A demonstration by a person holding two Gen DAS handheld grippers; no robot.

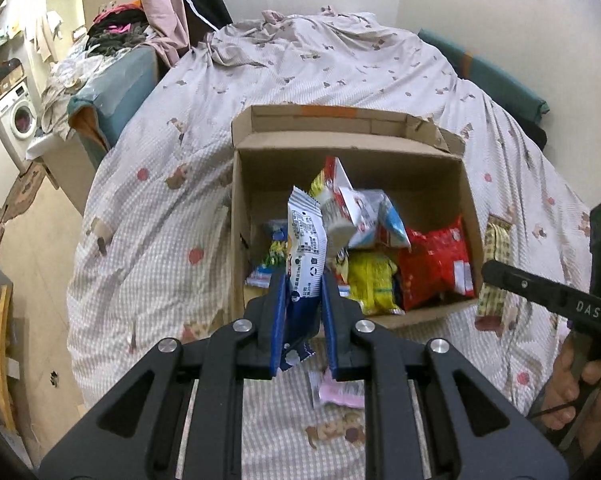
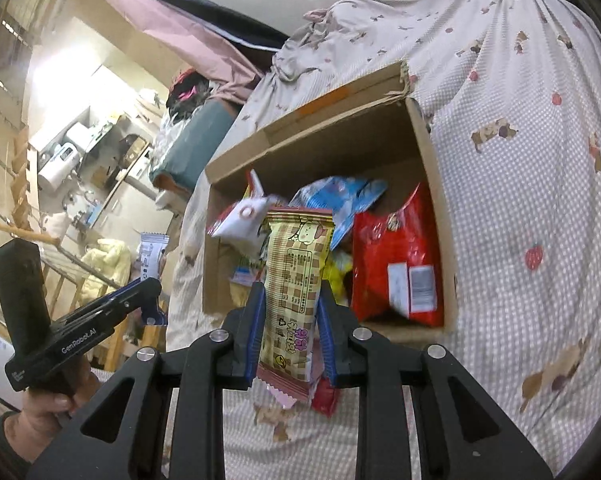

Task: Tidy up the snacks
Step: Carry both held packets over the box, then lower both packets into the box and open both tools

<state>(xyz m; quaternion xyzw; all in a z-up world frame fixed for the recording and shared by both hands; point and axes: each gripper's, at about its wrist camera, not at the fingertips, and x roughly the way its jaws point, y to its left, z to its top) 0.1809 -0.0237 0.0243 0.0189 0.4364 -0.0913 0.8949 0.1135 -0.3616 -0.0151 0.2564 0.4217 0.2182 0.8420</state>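
Left hand-held gripper clamps a white-and-blue packet; right hand-held gripper clamps a checked wafer packet. Cardboard box, frame centre, is already part-filled; pink packet on the bed remains.

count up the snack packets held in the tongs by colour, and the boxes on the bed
white-and-blue packet, in the left tongs: 1
tan checked packet, in the right tongs: 1
cardboard box: 1
total: 3
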